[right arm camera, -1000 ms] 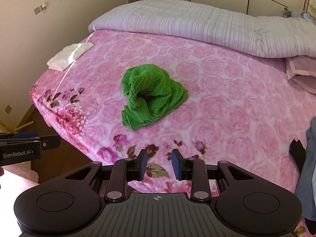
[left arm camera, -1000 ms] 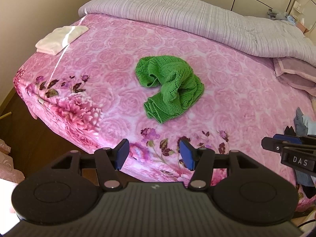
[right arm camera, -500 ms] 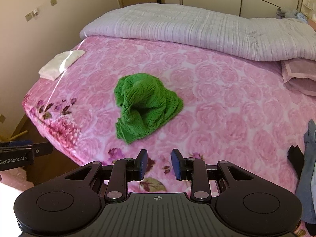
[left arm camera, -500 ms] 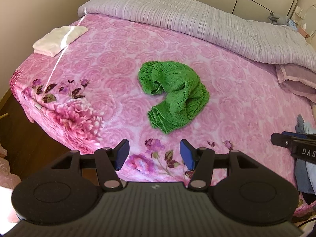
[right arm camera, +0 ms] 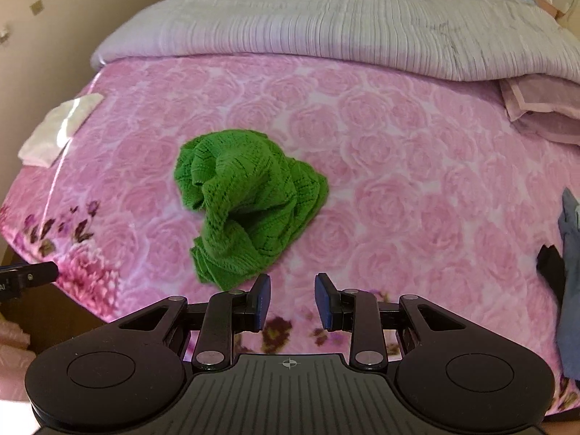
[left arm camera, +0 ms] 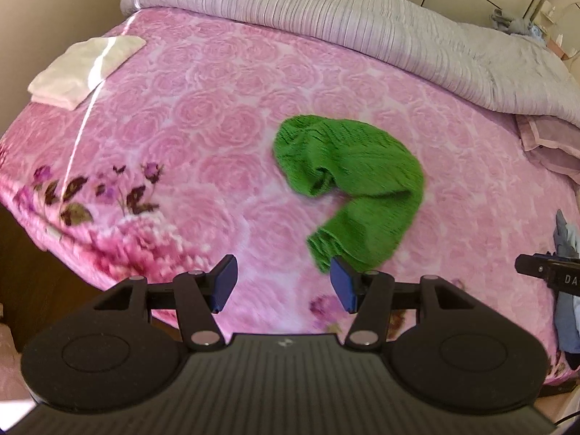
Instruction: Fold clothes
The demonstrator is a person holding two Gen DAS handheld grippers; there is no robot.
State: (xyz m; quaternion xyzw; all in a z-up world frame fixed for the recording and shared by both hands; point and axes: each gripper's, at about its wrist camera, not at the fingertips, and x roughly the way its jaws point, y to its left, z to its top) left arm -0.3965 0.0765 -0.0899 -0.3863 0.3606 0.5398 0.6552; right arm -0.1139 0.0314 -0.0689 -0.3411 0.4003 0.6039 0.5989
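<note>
A crumpled green knit garment (left arm camera: 357, 185) (right arm camera: 248, 204) lies in a heap near the middle of the pink rose-patterned bed (left arm camera: 203, 116) (right arm camera: 398, 188). My left gripper (left arm camera: 282, 284) hovers over the bed's near edge with its jaws wide open and nothing between them; its right fingertip overlaps the garment's near end in the picture. My right gripper (right arm camera: 293, 301) stands open to a narrower gap, empty, just to the right of the garment's near end. The tip of the other gripper shows at the right edge (left arm camera: 543, 272) and at the left edge (right arm camera: 25, 277).
A folded white cloth (left arm camera: 87, 69) (right arm camera: 59, 128) lies at the bed's far left corner. A grey quilt (left arm camera: 344, 14) (right arm camera: 344, 25) runs along the back. A pink pillow (right arm camera: 540, 108) and blue and dark clothes (right arm camera: 569, 272) lie at the right. Dark floor shows at the left.
Both grippers have moved forward and down toward the bed, so the green garment now looks larger and nearer the fingertips. Neither jaw gap has altered.
</note>
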